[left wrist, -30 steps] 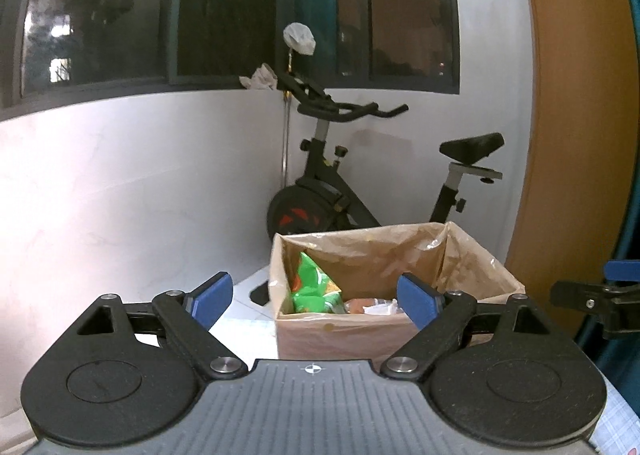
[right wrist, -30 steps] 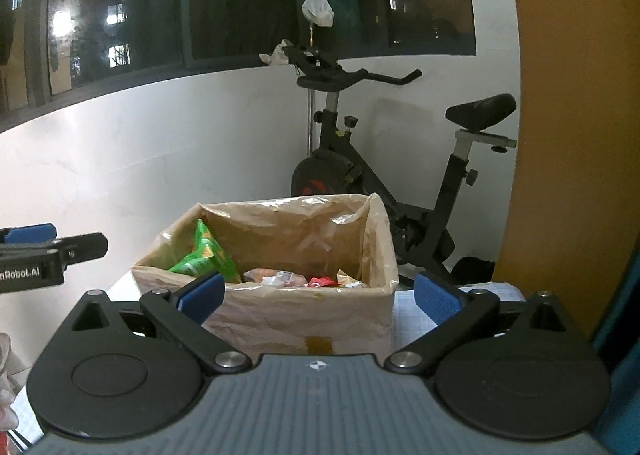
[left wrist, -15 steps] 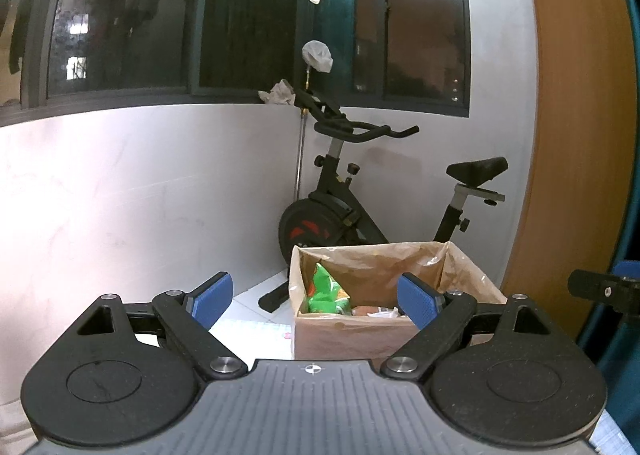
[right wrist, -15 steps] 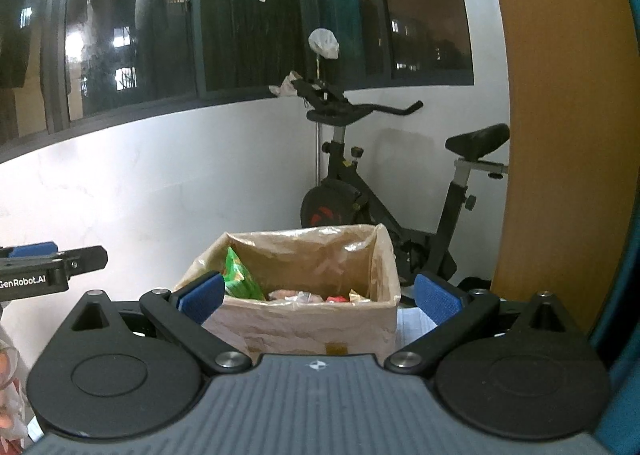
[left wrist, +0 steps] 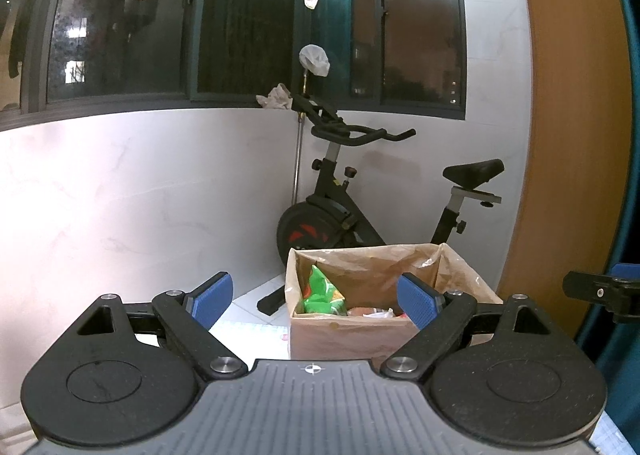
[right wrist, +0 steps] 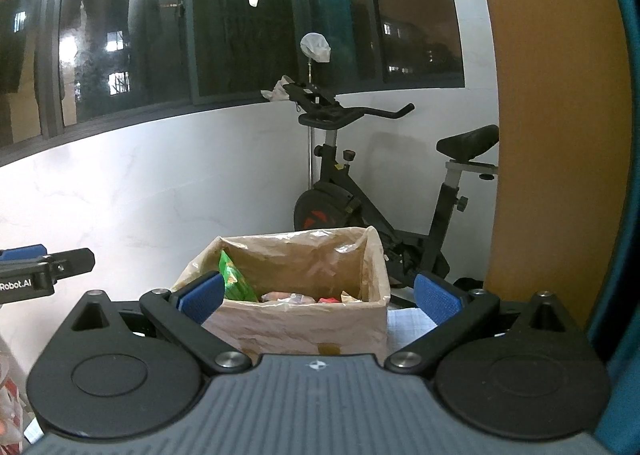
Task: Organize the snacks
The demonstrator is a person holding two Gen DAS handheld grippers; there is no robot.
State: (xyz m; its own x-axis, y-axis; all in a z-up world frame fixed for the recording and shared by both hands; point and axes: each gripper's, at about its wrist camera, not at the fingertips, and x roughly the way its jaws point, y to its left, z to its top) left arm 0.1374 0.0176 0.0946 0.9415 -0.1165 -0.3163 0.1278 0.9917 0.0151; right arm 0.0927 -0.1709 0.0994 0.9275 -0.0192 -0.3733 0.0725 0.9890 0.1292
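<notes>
A cardboard box (left wrist: 344,339) lined with a clear bag stands ahead on the table; it also shows in the right wrist view (right wrist: 296,329). In it stand a green snack bag (left wrist: 322,293) (right wrist: 234,281) and several smaller wrapped snacks (left wrist: 372,312) (right wrist: 296,298). My left gripper (left wrist: 316,297) is open and empty, pulled back from the box. My right gripper (right wrist: 318,297) is open and empty, also short of the box. Each gripper shows at the edge of the other's view.
An exercise bike (left wrist: 360,195) stands behind the box against the white wall. A wooden panel (left wrist: 568,115) rises at the right. Dark windows with hanging laundry are above. A checked cloth (right wrist: 408,325) covers the table.
Both grippers have drawn back and up from the box, which now looks smaller and lower in both views. Both stayed open and empty.
</notes>
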